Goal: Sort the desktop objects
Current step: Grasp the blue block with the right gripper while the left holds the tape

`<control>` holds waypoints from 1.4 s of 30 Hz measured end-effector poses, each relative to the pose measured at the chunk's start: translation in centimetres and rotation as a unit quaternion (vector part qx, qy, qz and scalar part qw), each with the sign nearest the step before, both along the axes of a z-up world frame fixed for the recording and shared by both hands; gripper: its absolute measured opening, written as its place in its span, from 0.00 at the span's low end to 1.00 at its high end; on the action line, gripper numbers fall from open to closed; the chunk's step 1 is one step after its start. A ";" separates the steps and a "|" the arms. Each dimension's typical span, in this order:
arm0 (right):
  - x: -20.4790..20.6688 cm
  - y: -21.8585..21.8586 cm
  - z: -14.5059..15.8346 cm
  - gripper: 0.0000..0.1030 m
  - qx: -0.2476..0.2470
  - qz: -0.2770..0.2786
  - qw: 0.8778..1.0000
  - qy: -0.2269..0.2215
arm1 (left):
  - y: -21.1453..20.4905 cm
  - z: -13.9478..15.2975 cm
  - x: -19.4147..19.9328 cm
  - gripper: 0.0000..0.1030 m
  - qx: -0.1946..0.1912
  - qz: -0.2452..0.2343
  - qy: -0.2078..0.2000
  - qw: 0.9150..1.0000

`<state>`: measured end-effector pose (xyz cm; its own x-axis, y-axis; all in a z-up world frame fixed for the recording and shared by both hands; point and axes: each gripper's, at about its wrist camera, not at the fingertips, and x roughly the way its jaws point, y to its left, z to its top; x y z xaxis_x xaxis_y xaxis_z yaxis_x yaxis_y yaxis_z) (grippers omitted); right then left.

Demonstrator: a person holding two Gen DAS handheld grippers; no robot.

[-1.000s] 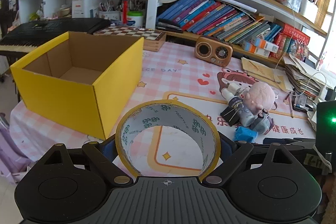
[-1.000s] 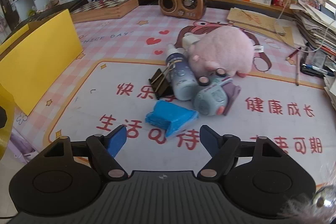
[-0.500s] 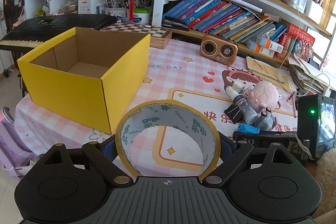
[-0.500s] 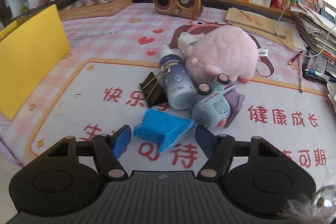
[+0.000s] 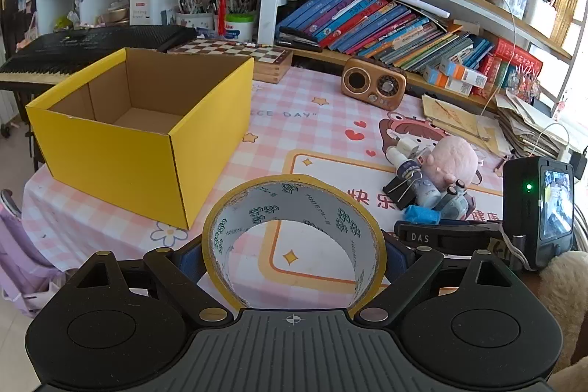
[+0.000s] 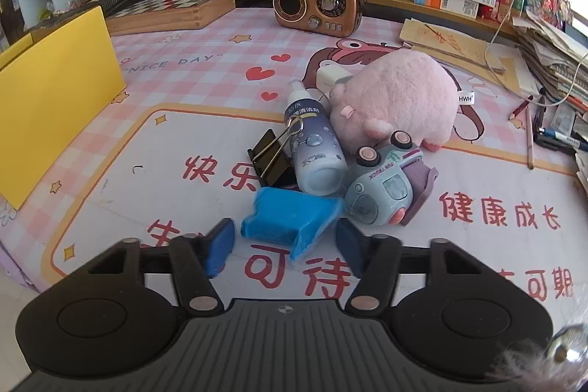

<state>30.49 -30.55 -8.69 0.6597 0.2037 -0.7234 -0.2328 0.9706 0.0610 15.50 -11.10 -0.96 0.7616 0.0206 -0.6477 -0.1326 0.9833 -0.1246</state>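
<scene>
**Tape roll held high, blue packet next in line**

The left gripper (image 5: pixel 294 258) has its jaws clamped on the roll of tape (image 5: pixel 294 237), pressing its outer sides so the hollow core faces forward. It hangs above the near edge of the counter (image 5: pixel 316 131), with the yellow box (image 5: pixel 147 138) standing open near the counter's left edge, ahead and to the left. To place the tape well, I would carry it clear over the box's near wall, centre it above the bare cardboard floor, and part the jaws only once it is low inside, since a round roll set down on its rim will likely roll.

The right gripper (image 6: pixel 283 241) has its jaws apart, one on either side of the blue packet (image 6: pixel 290 226) that lies at the near end of the pile in the middle of the counter. The packet looks soft and crumpled, so a grip across its thicker body should hold better than one on the loose flap. It touches or nearly touches the spray bottle (image 6: pixel 316 149) and the toy car (image 6: pixel 386 186), so a straight lift is safer than a drag. A binder clip (image 6: pixel 272 157) and a pink plush (image 6: pixel 397 101) lie in the same heap.

The tape is thin-walled, with a yellowish outer band and a pale printed inner face.
</scene>
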 end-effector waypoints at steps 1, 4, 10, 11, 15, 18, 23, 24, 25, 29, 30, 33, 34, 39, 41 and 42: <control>0.0 0.0 0.0 0.59 0.000 -0.001 1.000 0.000 | 0.0 0.0 0.0 0.89 0.000 0.001 0.000 1.000; 0.3 0.2 0.0 0.59 0.000 0.000 1.000 -0.003 | 0.1 0.1 -0.3 0.89 -0.001 0.005 -0.001 1.000; 0.9 0.3 -0.1 0.46 -0.013 -0.005 1.000 -0.005 | 0.1 0.1 -0.7 0.89 -0.002 0.010 -0.002 1.000; 0.9 0.2 -0.1 0.44 -0.011 -0.005 1.000 -0.004 | 0.1 0.1 -0.8 0.89 -0.002 0.010 -0.003 1.000; 0.1 -0.2 0.4 0.40 0.001 -0.004 1.000 -0.003 | 0.1 0.1 -0.9 0.89 -0.002 0.007 -0.006 1.000; -0.8 -0.4 1.2 0.40 0.011 -0.001 1.000 -0.011 | 0.2 0.1 -1.0 0.89 -0.005 0.003 -0.011 1.000; -2.6 -0.6 3.0 0.40 0.025 0.004 0.999 -0.027 | 0.2 0.3 -1.1 0.89 -0.012 -0.013 -0.025 1.000; -3.0 -0.7 3.5 0.40 0.028 0.006 0.999 -0.030 | 0.3 0.3 -1.1 0.89 -0.014 -0.017 -0.029 0.999; -3.5 -0.7 3.9 0.40 0.030 0.007 0.999 -0.033 | 0.4 0.4 -1.2 0.89 -0.015 -0.020 -0.033 0.999; -5.6 -0.5 5.4 0.40 0.038 0.013 0.998 -0.048 | 1.0 0.7 -1.4 0.89 -0.021 -0.032 -0.047 0.998; -6.2 -0.3 5.8 0.40 0.039 0.013 0.998 -0.053 | 1.2 0.7 -1.4 0.89 -0.023 -0.035 -0.050 0.998; -7.7 0.1 7.0 0.40 0.041 0.010 0.997 -0.070 | 1.9 0.9 -1.6 0.89 -0.029 -0.048 -0.058 0.997; -8.2 0.3 7.4 0.40 0.041 0.006 0.996 -0.075 | 2.2 0.9 -1.7 0.89 -0.031 -0.053 -0.060 0.996; -11.0 1.5 8.6 0.40 0.043 -0.013 0.995 -0.093 | 4.0 1.4 -2.4 0.89 -0.037 -0.082 -0.070 0.993; -12.0 2.2 8.7 0.40 0.043 -0.021 0.994 -0.094 | 4.8 1.5 -3.0 0.89 -0.038 -0.093 -0.072 0.992; -12.5 2.6 8.7 0.40 0.041 -0.025 0.994 -0.094 | 5.2 1.5 -3.2 0.89 -0.037 -0.098 -0.073 0.992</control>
<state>17.96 -27.94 0.01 0.7922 0.2204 -0.5691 -0.1985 0.9749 0.1012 12.26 -5.94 0.56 0.8325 -0.1804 -0.5238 0.0843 0.9757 -0.2020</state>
